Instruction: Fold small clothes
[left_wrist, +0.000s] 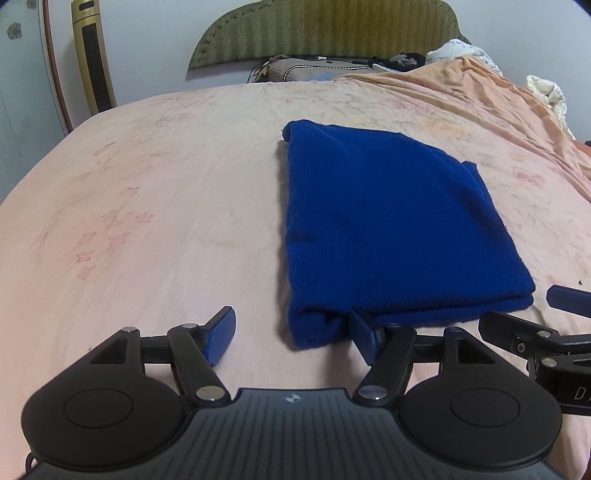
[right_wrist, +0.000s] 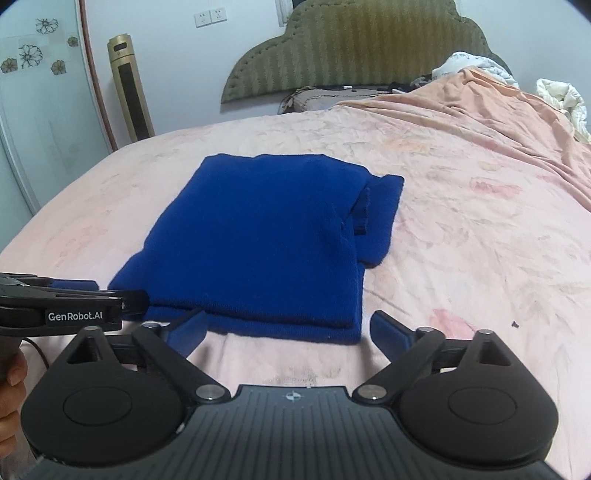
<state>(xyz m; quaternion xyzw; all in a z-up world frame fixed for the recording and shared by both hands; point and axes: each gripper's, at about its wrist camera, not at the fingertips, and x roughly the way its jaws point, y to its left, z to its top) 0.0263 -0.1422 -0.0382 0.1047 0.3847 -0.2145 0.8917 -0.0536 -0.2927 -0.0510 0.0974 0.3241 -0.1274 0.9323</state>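
Far left of the right wrist view: left gripper (right_wrist: 86, 291) reaching in, its spread hidden there. Lower left of the left wrist view: left gripper (left_wrist: 291, 334) released, jaws wide, right finger (left_wrist: 360, 334) touching the near hem. Centre: folded blue garment (right_wrist: 258, 236) flat on the pink bedsheet (right_wrist: 461, 240). Lower centre: right gripper (right_wrist: 290, 334) released, straddling the garment's near right corner.

The left tongs (left_wrist: 291, 330) are spread wide, both blue pads apart; the right tongs (right_wrist: 290, 332) are also spread wide; the two are held low, side by side, the left tongs just left of the right tongs.
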